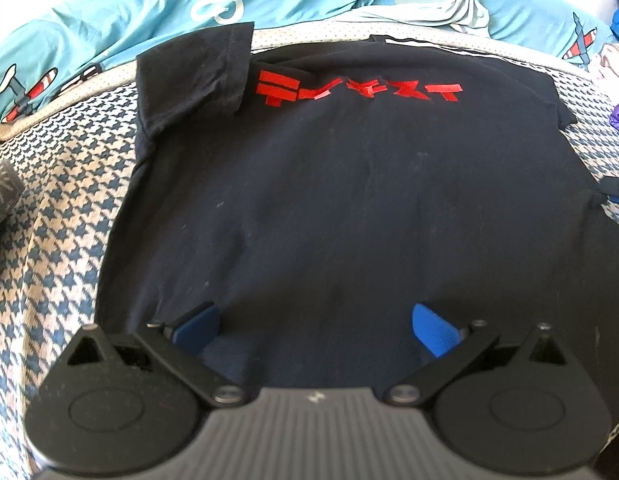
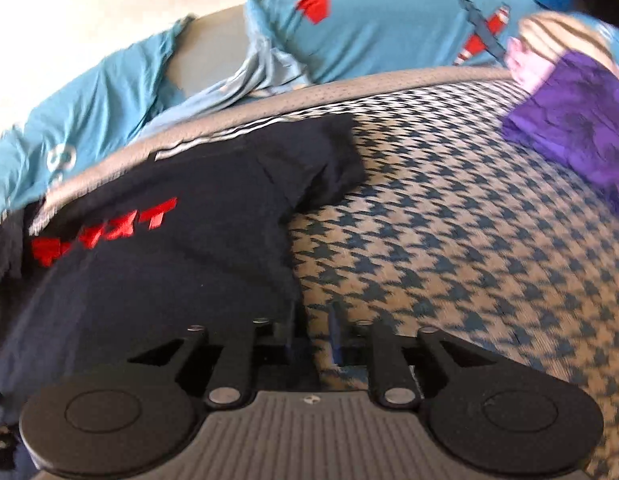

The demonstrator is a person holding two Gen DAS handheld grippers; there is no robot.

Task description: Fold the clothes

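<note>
The houndstooth cover [image 2: 449, 240] runs off every edge, its far rim meeting a teal airplane-print sheet [image 1: 89, 12] whose top is cut off. The black T-shirt [image 1: 329, 184] lies flat on the cover, one sleeve folded inward, near hem hidden under the left gripper [image 1: 315, 330], whose blue fingers [image 1: 433, 332] stand spread, clasping nothing. The right-wrist view is blurred: the right gripper [image 2: 315, 340] looks nearly closed at the shirt's side edge; whether it pinches cloth I cannot tell. A purple garment [image 2: 577, 120] is half out of frame.
</note>
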